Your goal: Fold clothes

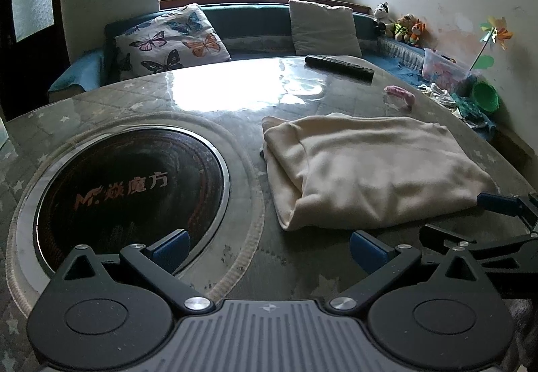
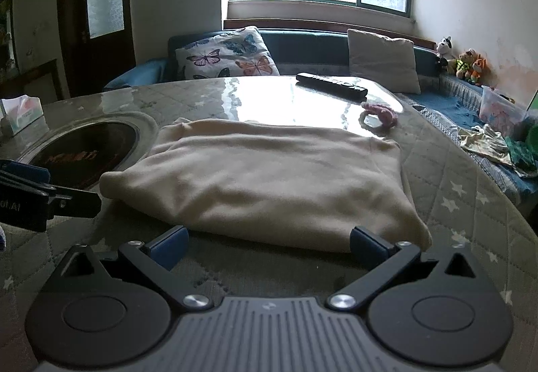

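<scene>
Sweater (image 2: 262, 177) lies folded; both tongs spread; only right view shows tissue box (image 2: 20, 114).

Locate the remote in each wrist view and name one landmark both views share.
Left wrist: remote upper right of centre, at the table's far edge, beyond the cream garment.
Right wrist: remote just above centre, behind the garment.
Shared landmark: butterfly pillow, left of the remote in both.

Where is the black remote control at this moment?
The long black remote control lies on the glossy far part of the table, beyond the folded cream garment, just behind the pink knitted ring, in front of the plain beige cushion.
</scene>
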`<state>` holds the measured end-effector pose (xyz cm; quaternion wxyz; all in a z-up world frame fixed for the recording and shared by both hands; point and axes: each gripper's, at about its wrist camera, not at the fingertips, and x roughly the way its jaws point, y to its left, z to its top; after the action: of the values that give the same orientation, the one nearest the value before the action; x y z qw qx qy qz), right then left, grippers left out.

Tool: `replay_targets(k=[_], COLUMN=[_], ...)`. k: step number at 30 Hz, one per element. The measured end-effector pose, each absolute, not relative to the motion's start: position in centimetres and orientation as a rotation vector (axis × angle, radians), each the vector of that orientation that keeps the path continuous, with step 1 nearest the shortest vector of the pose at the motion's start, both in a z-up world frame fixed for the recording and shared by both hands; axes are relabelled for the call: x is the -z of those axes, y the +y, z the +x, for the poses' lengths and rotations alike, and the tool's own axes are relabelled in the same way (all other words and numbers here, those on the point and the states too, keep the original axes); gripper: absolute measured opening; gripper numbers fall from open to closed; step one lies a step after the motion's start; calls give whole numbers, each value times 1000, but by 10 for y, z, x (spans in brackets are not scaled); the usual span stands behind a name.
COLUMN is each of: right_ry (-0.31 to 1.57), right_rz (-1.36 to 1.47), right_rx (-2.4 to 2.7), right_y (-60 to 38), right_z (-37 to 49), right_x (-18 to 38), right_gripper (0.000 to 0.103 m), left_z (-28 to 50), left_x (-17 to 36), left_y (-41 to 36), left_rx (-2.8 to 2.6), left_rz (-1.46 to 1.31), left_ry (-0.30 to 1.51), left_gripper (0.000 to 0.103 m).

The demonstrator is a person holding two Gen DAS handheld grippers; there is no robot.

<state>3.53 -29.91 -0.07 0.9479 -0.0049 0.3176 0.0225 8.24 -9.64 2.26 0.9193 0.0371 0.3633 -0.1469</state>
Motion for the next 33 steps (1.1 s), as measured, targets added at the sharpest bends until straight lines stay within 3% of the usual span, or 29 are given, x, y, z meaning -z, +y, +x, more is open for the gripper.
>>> replay_targets(k=[33], right_ry=[660], right_rz=[38], right_rx=[-14], right_y=[-308], right_z=[8], right_x=[3], right_gripper=[103], left_z=[42], left_x=[-14], left_y=[-110], left_rx=[351], left_rz=[141], left_ry=[729], left_gripper=[103])
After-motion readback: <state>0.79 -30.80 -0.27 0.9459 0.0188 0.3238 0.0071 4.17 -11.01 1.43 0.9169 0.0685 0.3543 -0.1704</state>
